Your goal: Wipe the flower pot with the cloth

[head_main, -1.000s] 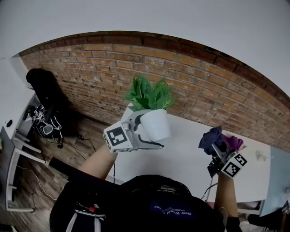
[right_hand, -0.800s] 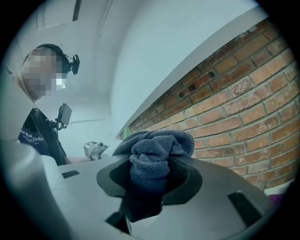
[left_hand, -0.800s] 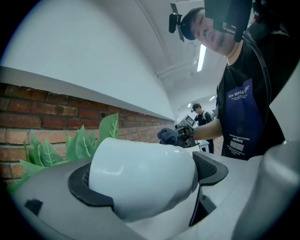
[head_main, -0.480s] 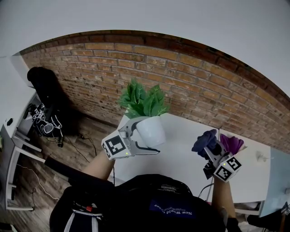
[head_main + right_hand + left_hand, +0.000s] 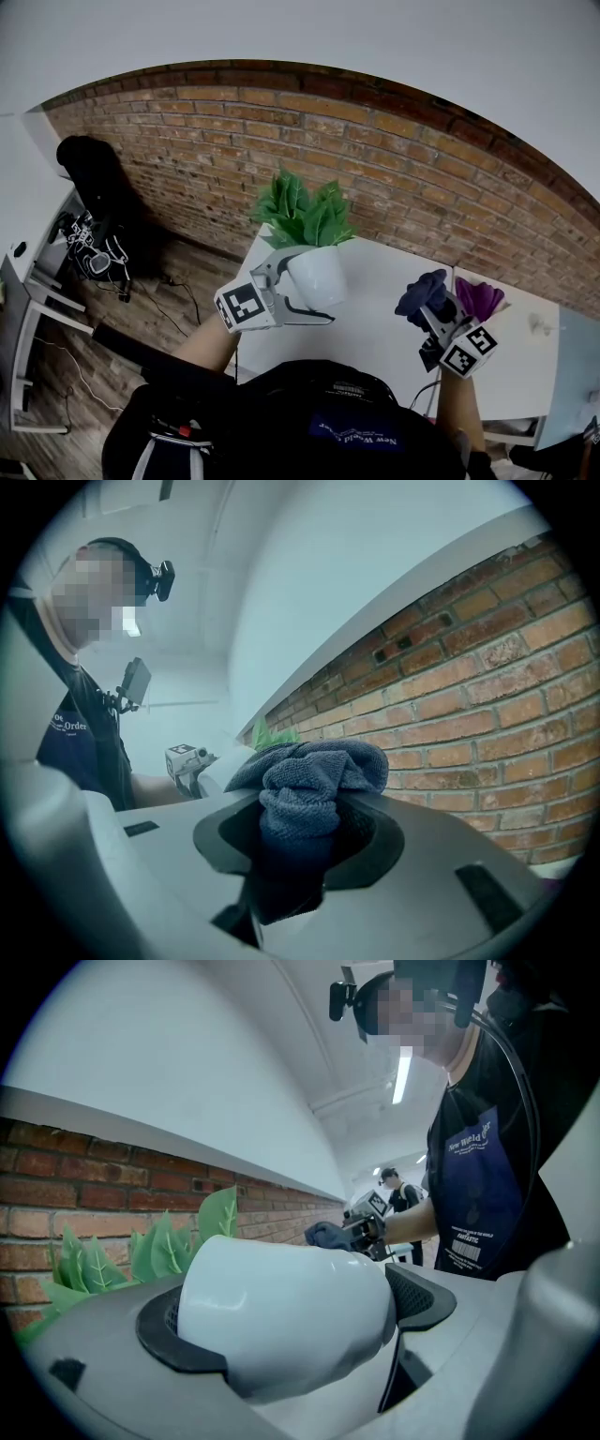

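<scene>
Both hands have shifted over the last second: the left hand-held gripper (image 5: 306, 290) has brought the flower pot (image 5: 320, 273) lower and a little closer to the body, and the right hand-held gripper (image 5: 434, 307) has carried the cloth (image 5: 420, 289) leftward, so the gap between them is narrower.

Behind everything runs the brick wall (image 5: 403, 159); below it the white desk (image 5: 380, 323) stretches off to the right. The pot is held up over the desk's left end, not standing on it. The left jaws are spread wide and clamped across its white body. In the left gripper view the pot lies crosswise between the pads, its rim and green leaves (image 5: 302, 208) to one side and its narrower base to the other, the side where the right hand shows. The right jaws are nearly closed on the bunched dark blue cloth, which bulges out past the tips.

What the wipe turns on, as I judge it: the pot lies to the left of the cloth, near but still clearly apart, with its bare right flank facing that way. The right hand would do the travelling, sideways across the gap, while the left steadies the pot. Something purple (image 5: 480, 296) sits just beyond the right hand; I cannot tell what it is.
</scene>
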`<state>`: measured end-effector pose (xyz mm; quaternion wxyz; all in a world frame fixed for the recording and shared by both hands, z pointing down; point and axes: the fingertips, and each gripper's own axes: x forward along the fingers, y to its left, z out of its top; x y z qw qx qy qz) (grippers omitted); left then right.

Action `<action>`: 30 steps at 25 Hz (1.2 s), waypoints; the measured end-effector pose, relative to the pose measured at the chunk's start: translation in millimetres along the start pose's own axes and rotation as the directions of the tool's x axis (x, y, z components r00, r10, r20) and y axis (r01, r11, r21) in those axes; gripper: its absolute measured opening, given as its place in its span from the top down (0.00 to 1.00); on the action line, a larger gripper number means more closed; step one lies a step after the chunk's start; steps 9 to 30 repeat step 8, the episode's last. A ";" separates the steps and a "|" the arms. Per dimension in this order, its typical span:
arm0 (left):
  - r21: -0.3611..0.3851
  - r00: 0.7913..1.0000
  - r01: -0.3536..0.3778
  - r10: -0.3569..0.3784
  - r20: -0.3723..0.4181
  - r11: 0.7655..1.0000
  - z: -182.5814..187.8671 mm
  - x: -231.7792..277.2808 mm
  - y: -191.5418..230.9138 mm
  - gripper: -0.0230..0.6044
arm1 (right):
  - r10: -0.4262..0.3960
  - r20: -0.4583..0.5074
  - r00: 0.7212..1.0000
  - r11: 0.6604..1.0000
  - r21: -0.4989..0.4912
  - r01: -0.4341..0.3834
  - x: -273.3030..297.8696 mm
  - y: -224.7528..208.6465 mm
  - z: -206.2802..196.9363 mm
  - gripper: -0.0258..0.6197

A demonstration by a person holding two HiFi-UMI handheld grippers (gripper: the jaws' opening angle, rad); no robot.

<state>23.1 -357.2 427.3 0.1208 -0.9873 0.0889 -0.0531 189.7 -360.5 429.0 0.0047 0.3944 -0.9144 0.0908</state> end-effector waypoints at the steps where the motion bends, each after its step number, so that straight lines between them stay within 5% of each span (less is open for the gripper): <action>1: -0.009 1.000 -0.003 0.003 0.004 1.000 1.2 -0.1 -0.1 0.09 | 0.000 0.000 1.000 1.000 -0.002 0.000 0.2 0.6 0.5 0.75; 30: -0.003 1.000 0.012 -0.012 0.002 1.000 4.0 1.4 -2.9 0.09 | 0.005 -0.003 1.000 1.000 -0.005 -0.005 1.4 2.6 2.5 0.75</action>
